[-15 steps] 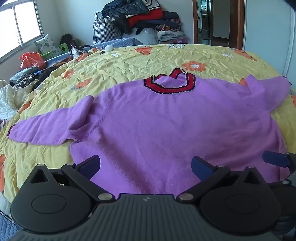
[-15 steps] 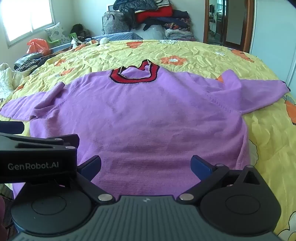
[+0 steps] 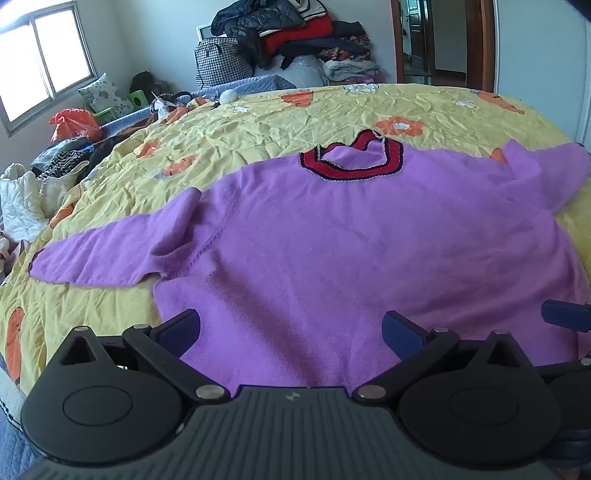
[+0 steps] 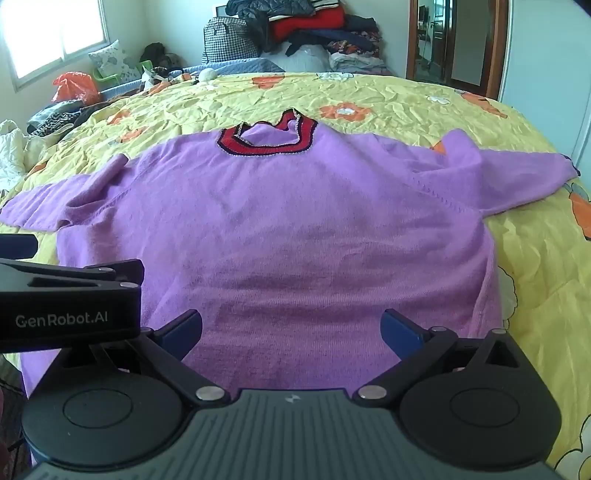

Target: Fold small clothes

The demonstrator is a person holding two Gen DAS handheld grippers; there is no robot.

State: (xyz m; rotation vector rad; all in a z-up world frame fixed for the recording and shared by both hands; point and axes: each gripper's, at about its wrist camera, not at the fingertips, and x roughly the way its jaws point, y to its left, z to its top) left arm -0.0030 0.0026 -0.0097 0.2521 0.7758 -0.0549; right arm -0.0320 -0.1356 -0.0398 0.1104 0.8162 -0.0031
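The bed [image 3: 258, 122], under a yellow flowered cover, is carrying the purple sweater [image 4: 295, 229], which is lying flat, unfolded, red collar [image 4: 267, 138] at the far side, sleeves spreading left and right. A clothes pile [image 4: 295, 26] is sitting at the far wall. I am holding my left claw [image 3: 291, 328] released over the near hem, gripping nothing. My right claw [image 4: 291, 328] is likewise gaping over the hem, just right of it.
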